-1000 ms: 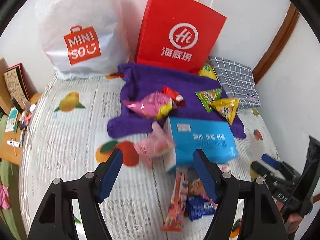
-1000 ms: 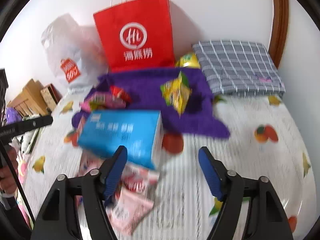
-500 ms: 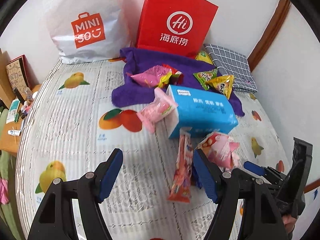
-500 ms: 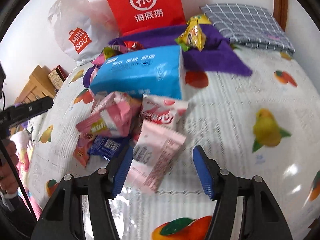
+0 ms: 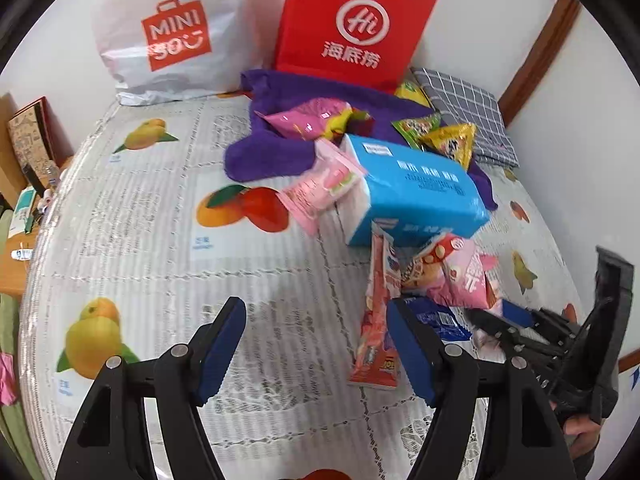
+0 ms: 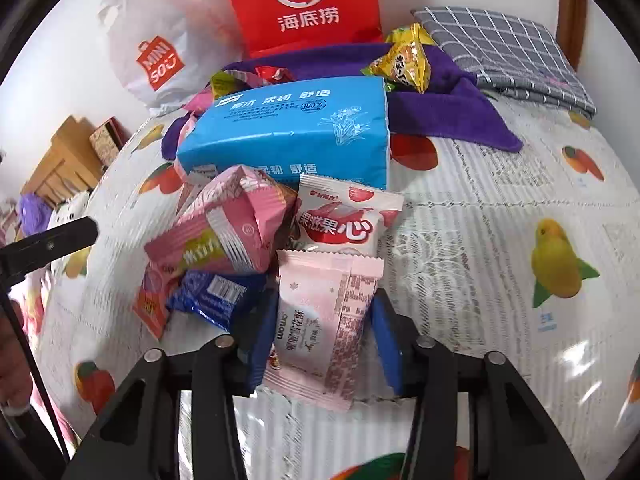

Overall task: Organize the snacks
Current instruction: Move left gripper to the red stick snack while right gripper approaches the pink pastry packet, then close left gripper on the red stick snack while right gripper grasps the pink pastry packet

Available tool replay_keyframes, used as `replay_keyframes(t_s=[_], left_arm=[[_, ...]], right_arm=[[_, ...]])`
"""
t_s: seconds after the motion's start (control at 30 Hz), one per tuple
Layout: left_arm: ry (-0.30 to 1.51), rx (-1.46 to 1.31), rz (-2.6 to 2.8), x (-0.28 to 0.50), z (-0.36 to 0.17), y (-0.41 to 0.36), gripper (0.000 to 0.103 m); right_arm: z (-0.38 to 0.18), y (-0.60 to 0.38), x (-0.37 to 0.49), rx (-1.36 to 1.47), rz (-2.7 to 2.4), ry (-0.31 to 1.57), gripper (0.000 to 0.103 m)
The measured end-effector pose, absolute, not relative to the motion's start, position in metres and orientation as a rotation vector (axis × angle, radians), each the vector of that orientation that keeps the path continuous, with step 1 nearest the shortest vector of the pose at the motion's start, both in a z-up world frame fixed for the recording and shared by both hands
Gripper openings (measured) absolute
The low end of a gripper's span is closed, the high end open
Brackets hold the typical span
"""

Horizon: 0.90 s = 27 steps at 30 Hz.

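Right gripper [image 6: 322,338] clamps its blue fingers [image 6: 386,340] on the pale pink snack packet [image 6: 320,320], which lies on the fruit-print bed cover [image 6: 500,240] at the near edge of the snack pile, just before the blue tissue pack [image 6: 288,128]. Left gripper [image 5: 316,346] hovers with fingers spread and empty, beside a long red snack stick [image 5: 376,320].

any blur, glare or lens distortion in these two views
Left wrist view: strong fisheye bending of the fruit-print white bedspread, black vignette at the corners, right gripper at the edge slightly smeared. Right wrist view: motion blur along the left edge, shiny glare patches on the bedspread at lower right, pale pink snack packet between the pads stays sharp.
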<state>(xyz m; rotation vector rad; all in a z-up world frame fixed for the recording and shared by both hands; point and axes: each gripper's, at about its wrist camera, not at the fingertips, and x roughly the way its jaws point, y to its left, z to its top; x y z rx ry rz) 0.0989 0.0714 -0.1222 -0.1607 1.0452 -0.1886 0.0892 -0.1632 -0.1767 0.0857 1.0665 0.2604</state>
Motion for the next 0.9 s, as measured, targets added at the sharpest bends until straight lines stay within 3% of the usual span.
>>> replay_keyframes(t_s=[0.3, 0.67, 0.9], left_arm=[[1.086, -0.112, -0.222, 0.111, -0.143, 0.036, 0.069], [1.102, -0.080, -0.217, 0.123, -0.159, 0.025, 0.059], [1.074, -0.061, -0.241, 0.123, -0.160, 0.024, 0.035]], right_arm=[[-0.179, -0.223, 0.092, 0.106, 0.157, 1.039, 0.042], [-0.190, -0.224, 0.099, 0.080, 0.166, 0.970, 0.042], [-0.191, -0.223, 0.100, 0.080, 0.165, 0.962, 0.043]])
